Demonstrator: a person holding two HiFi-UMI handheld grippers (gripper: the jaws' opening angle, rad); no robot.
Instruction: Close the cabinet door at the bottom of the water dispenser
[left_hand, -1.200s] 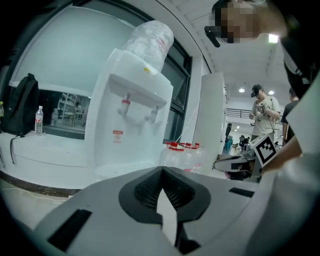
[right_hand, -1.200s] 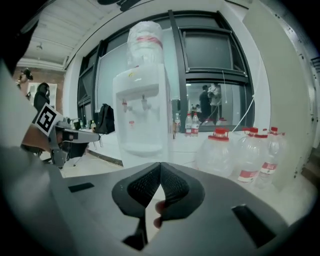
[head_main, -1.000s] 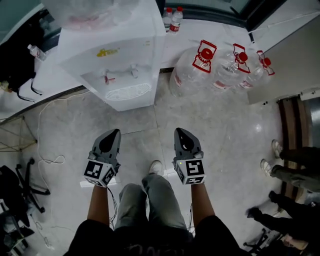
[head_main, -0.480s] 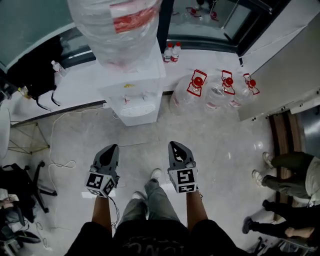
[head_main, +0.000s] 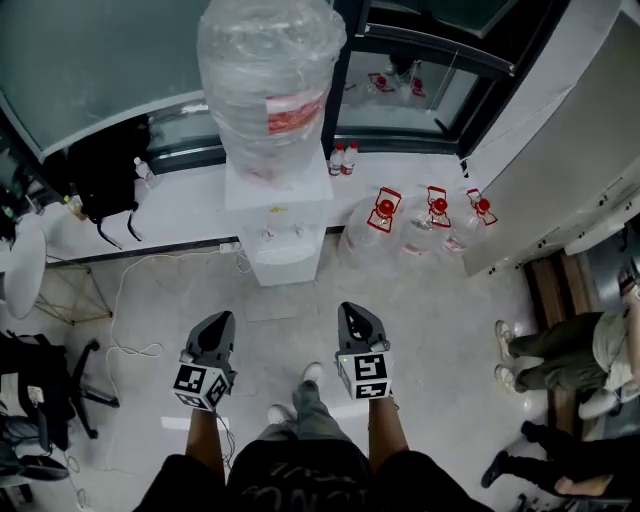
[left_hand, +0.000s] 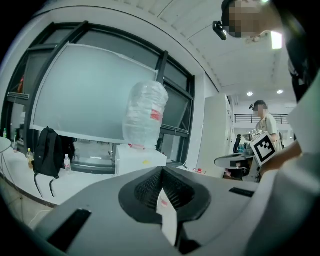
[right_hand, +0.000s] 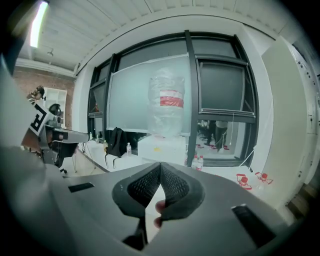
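- The person is standing back, holding the left tongs (head_main: 221, 322) and right tongs (head_main: 351, 312) side by side, both pressed shut and gripping nothing.
- The water dispenser (head_main: 283, 228) is standing ahead against the window ledge (head_main: 180, 195), well apart from both.
- No door is showing swung out at its base, so the closing is probably finishing; any further push is calling for stepping close and stooping low.
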